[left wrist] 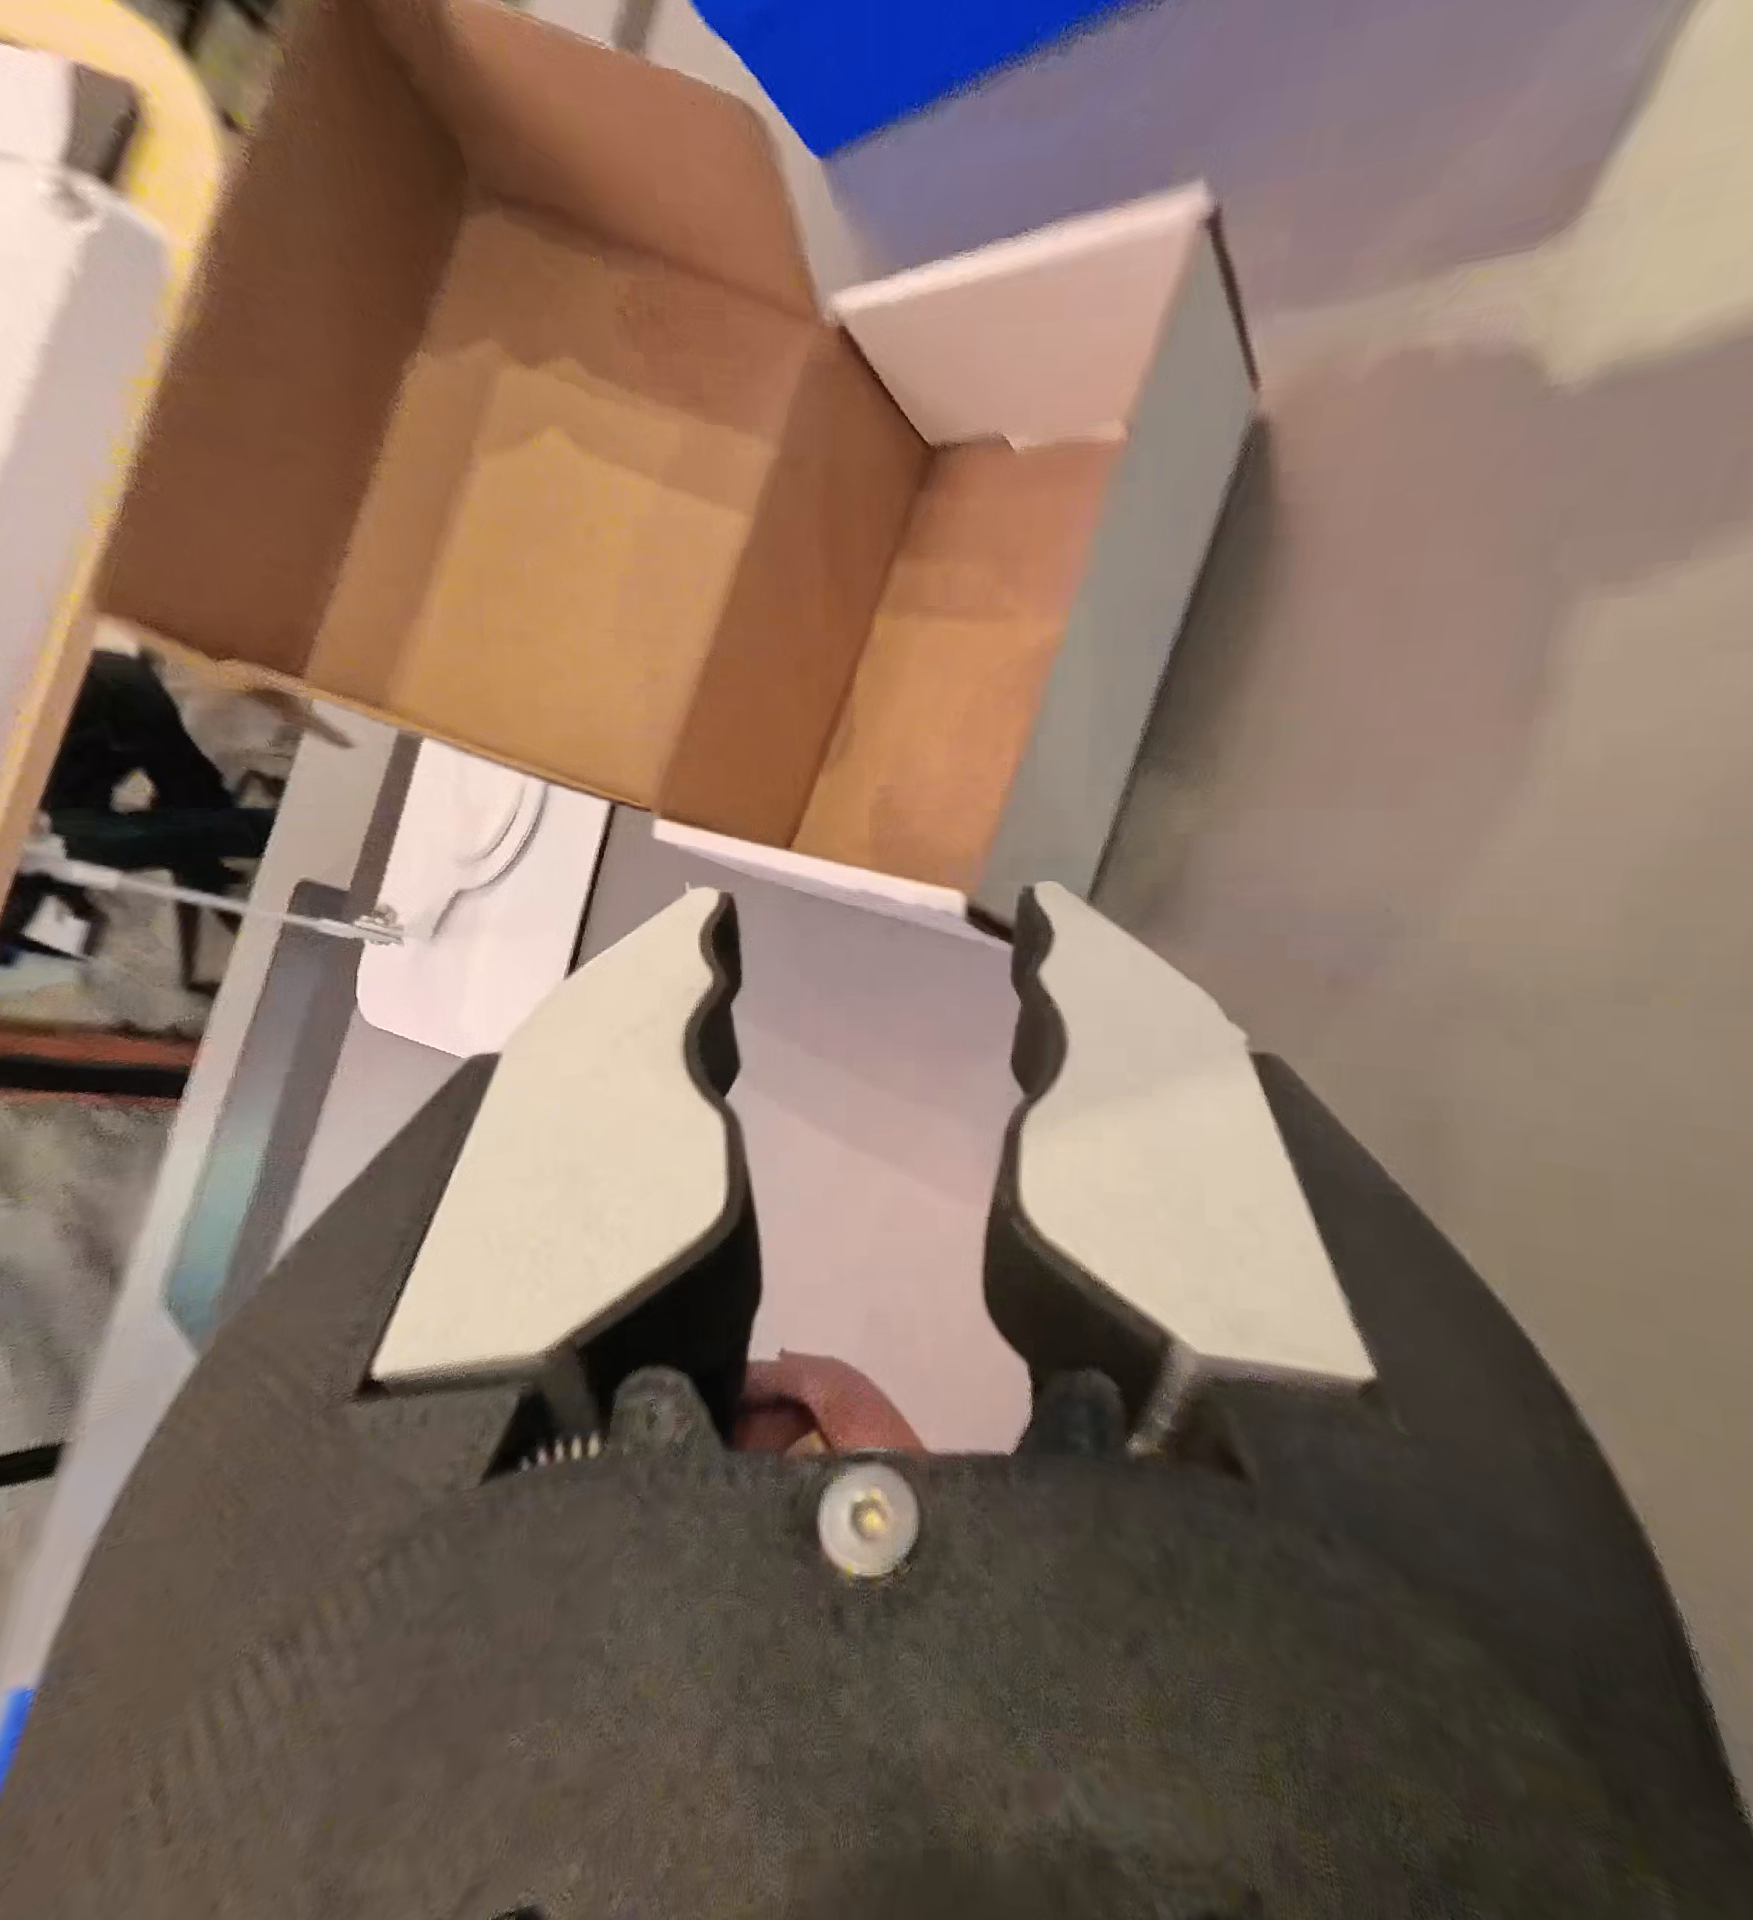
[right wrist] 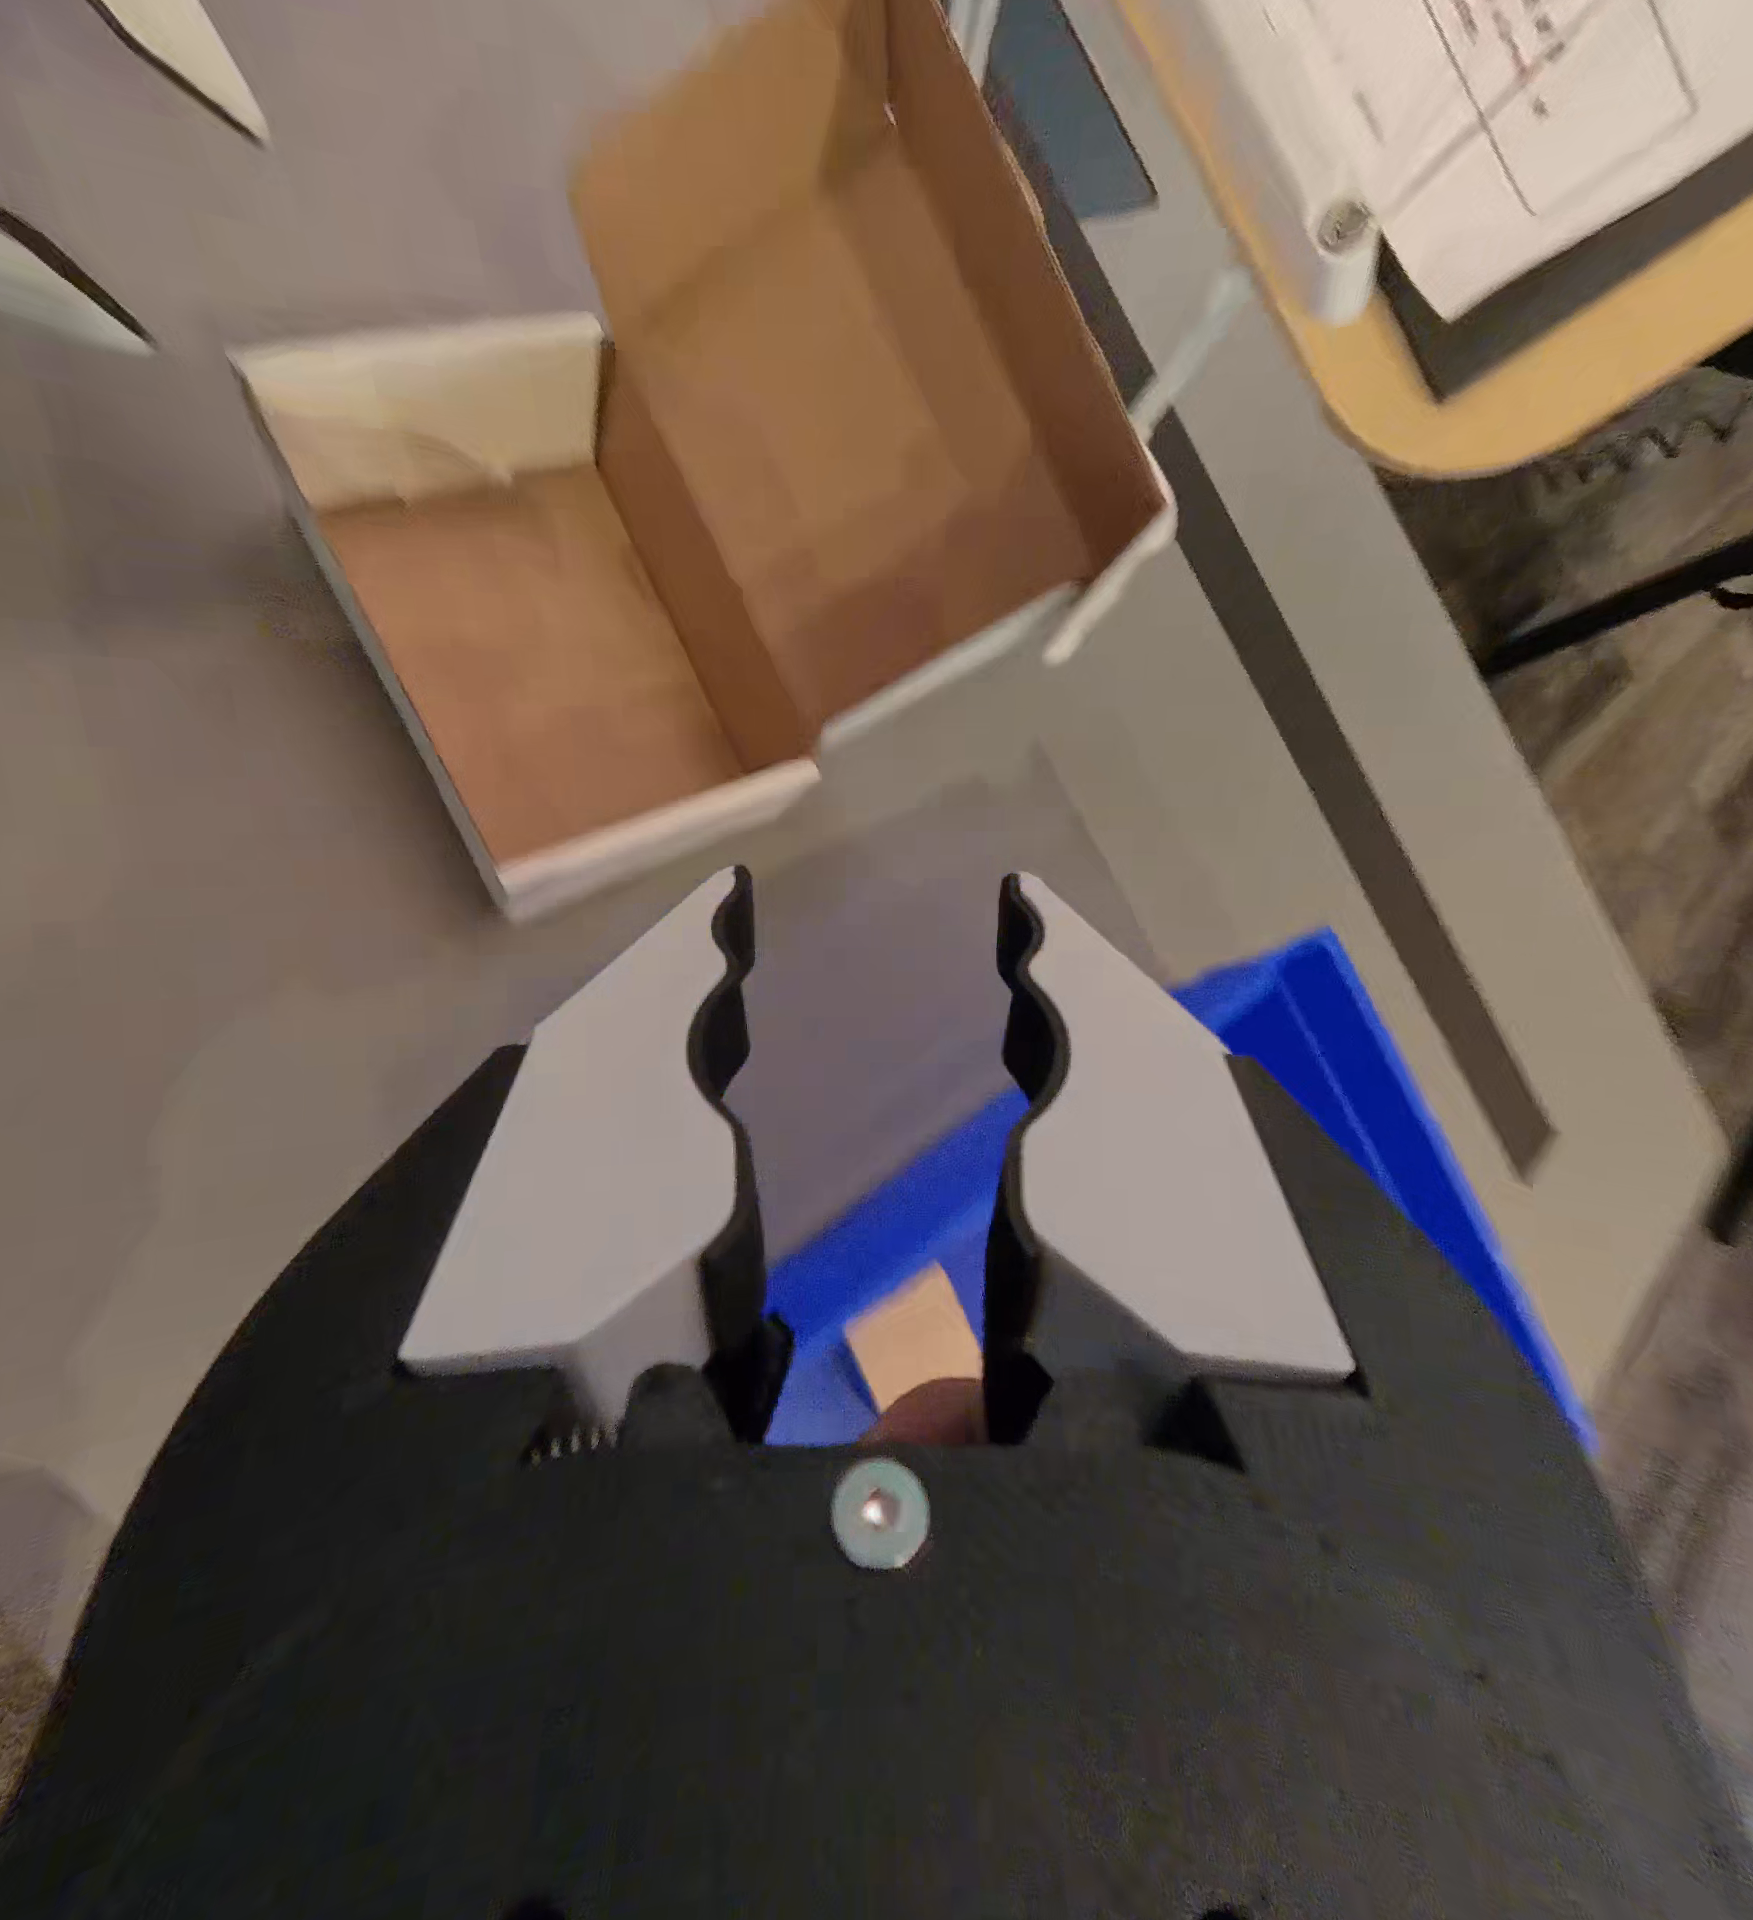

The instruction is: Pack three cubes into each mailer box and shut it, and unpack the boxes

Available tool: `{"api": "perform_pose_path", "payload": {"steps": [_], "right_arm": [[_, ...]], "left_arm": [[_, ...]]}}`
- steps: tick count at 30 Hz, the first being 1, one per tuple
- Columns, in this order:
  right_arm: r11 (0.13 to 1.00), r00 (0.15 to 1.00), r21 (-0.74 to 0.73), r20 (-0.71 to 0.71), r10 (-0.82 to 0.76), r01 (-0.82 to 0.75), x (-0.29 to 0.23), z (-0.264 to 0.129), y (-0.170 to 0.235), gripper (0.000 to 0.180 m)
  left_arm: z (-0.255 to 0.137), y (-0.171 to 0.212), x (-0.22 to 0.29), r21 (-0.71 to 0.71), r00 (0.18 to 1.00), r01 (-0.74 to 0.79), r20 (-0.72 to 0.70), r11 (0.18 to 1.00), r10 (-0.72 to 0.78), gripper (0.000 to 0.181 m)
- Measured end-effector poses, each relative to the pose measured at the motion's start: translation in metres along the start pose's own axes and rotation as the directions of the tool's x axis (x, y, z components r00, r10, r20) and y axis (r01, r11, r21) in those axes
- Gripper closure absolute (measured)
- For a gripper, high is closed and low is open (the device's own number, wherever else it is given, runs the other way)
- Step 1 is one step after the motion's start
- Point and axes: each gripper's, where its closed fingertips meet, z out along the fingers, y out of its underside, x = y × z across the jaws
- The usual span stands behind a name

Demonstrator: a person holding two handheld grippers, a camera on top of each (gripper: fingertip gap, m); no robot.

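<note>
While both tools gape — left tool point(left wrist: 874, 940), right tool point(right wrist: 874, 920) — the mailer box point(right wrist: 539, 623) lies empty.

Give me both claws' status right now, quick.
Left claw: open, holding nothing, in front of an open mailer box.
Right claw: open, holding nothing, above a blue bin.

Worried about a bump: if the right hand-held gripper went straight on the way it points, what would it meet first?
Probably the near white wall of the open box; depth is unclear.
</note>
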Motion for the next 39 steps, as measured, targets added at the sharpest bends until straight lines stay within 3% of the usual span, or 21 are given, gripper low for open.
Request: {"api": "perform_pose_path", "payload": {"steps": [2,6,8,10,15,18,32,39], "right_arm": [[0.998,0.998,0.019,0.023,0.065,-0.065,-0.006,0.016,-0.012,0.126],[0.974,0.974,0.042,0.029,0.223,-0.224,0.002,0.048,-0.019,0.142],[0.959,0.957,0.012,0.074,0.281,-0.283,-0.004,0.061,-0.015,0.149],[0.962,0.961,-0.024,0.034,0.274,-0.274,-0.002,0.072,-0.009,0.151],[0.955,0.955,-0.014,0.009,0.296,-0.296,0.002,0.081,-0.014,0.15],[0.945,0.944,-0.002,0.031,0.327,-0.327,0.002,0.09,-0.015,0.162],[0.923,0.921,0.074,0.135,0.366,-0.378,-0.016,0.104,-0.026,0.173],[0.93,0.927,0.08,0.148,0.344,-0.358,-0.024,0.105,-0.028,0.171]], "left_arm": [[-0.002,-0.006,-0.016,0.044,0.991,0.129,0.031,0.991,-0.131,0.133],[0.003,-0.015,-0.044,0.136,0.926,0.363,0.06,0.922,-0.374,0.135],[0.006,-0.014,-0.059,0.159,0.893,0.423,0.097,0.892,-0.44,0.136],[0.009,-0.008,-0.074,0.162,0.869,0.447,0.155,0.88,-0.47,0.137],[0.018,-0.011,-0.094,0.252,0.732,0.653,0.03,0.714,-0.681,0.14],[0.023,-0.008,-0.107,0.279,0.649,0.735,-0.025,0.619,-0.76,0.142],[0.049,-0.005,-0.089,0.184,0.435,0.9,-0.317,0.395,-0.843,0.135],[0.052,-0.01,-0.083,0.191,0.465,0.886,-0.356,0.423,-0.811,0.131]]}}
